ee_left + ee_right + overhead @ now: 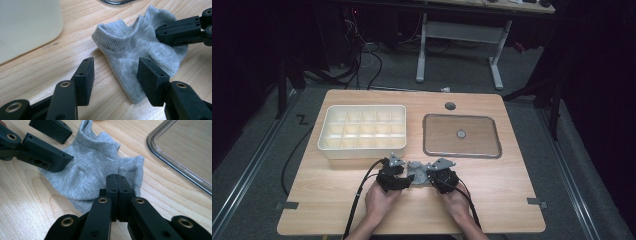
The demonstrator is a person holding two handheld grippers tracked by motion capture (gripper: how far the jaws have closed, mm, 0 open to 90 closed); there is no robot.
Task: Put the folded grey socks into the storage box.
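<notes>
Right gripper [117, 185] clenched, seemingly pinching the grey ankle sock [95, 167]; left gripper [115, 75], at nine o'clock, released astride it.

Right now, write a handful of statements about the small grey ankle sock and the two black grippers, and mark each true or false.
1. The right gripper is shut on the grey ankle sock. True.
2. The left gripper stands open. True.
3. The sock lies in the cream compartment box. False: it lies on the wooden table.
4. The clear flat lid covers the box. False: it lies beside it.
</notes>
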